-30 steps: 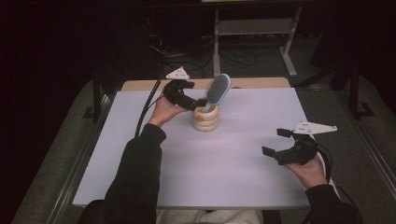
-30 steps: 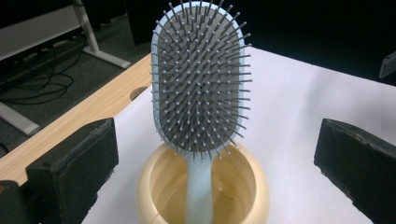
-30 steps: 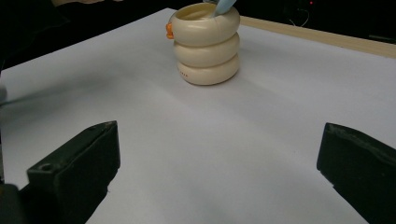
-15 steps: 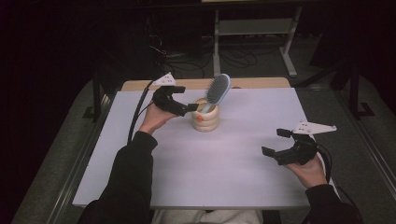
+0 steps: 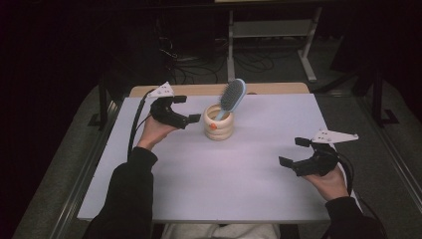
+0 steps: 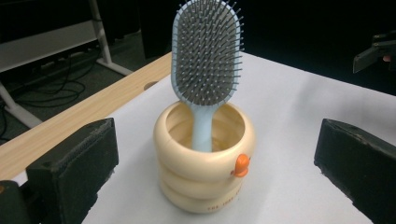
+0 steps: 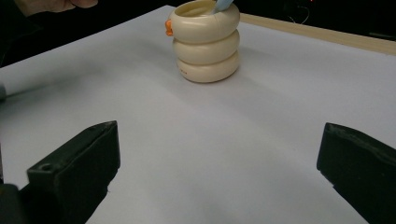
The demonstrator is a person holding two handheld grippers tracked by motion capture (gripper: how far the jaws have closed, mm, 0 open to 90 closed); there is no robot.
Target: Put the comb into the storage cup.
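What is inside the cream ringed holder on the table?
A light blue hairbrush stands handle-down inside the cream ringed holder, its bristle head above the rim. The holder's wall hides the end of the handle and the bottom.

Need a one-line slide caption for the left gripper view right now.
Open left gripper faces a blue hairbrush standing handle-down in a cream ringed cup on the white table.

The room is dim, and the surroundings beyond the worktop (image 5: 239,184) fall into near black. Light from above falls on the pale sheet, which reads evenly bright without glare. The cup (image 7: 205,42) casts only a soft, faint shadow. The high view is grainy and slightly soft. In both gripper views the near jaws blur.
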